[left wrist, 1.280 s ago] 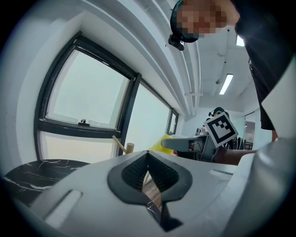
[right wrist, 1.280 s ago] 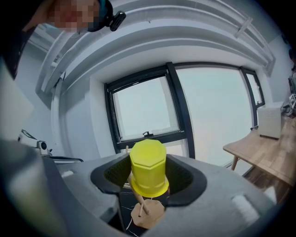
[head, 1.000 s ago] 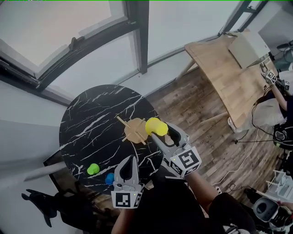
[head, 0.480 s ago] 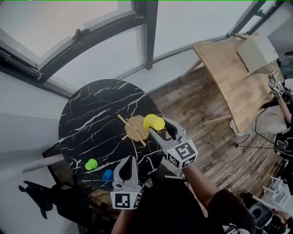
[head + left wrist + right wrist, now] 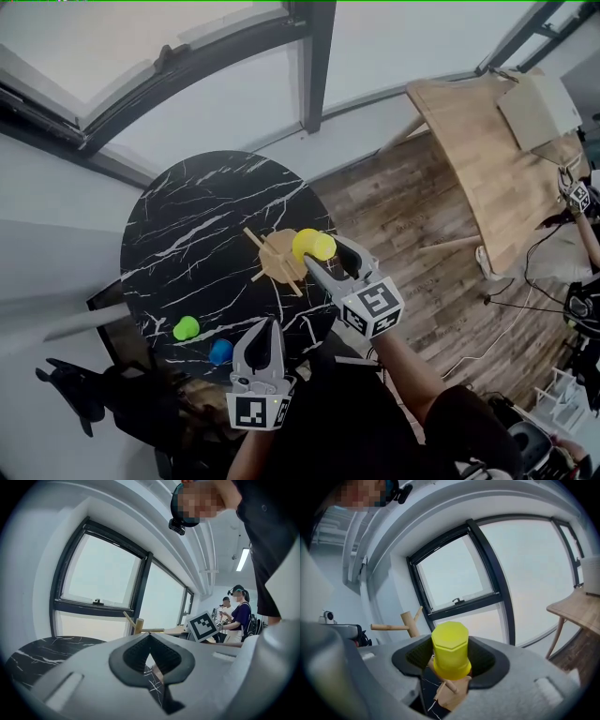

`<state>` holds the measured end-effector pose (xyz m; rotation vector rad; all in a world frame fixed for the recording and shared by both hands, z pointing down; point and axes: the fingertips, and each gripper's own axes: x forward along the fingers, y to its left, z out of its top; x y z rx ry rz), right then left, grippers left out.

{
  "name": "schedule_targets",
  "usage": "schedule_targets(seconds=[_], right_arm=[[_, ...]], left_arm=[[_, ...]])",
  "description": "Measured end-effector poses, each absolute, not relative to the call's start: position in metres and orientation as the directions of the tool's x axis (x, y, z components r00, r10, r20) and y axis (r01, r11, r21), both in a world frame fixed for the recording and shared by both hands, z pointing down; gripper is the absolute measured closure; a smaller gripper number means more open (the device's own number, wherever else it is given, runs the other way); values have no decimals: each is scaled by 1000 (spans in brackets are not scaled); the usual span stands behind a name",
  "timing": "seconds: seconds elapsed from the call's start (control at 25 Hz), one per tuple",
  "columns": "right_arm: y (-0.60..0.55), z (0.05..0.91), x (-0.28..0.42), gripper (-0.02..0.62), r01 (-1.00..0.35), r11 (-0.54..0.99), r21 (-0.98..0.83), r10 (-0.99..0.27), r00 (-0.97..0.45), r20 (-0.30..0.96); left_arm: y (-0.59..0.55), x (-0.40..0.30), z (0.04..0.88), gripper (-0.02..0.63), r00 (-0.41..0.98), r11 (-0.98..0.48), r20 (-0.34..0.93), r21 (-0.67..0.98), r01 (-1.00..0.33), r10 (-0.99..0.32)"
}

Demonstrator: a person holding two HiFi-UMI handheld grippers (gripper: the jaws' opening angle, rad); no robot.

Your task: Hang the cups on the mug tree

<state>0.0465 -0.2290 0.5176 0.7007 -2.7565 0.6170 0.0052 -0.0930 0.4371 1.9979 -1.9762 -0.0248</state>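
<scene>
Right gripper (image 5: 322,255): yellow cup (image 5: 312,246) is grasped by fingers, held above tree (image 5: 278,260) base | left gripper (image 5: 263,325): fingers are clenched, empty | green cup (image 5: 186,328), blue cup (image 5: 221,352): laid on desk (image 5: 187,225) near left gripper.

The handle of the yellow cup (image 5: 314,247) cannot be made out in any view. In the head view, part of the mug tree (image 5: 277,266) is covered by that cup, and the worktop's (image 5: 187,234) near edge is hidden behind the left tongs (image 5: 262,325).
</scene>
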Motion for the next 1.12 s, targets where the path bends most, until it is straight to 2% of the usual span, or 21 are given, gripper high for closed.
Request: schedule_targets(seconds=[0.48, 1.12], right_arm=[[-227, 535, 31, 364, -463, 787, -407, -350, -879, 323], [-234, 553, 30, 364, -367, 675, -639, -274, -930, 245]], left_arm=[[-92, 1, 443, 606, 40, 16, 230, 240, -971, -972], [-89, -2, 446, 606, 36, 22, 238, 236, -972, -970]])
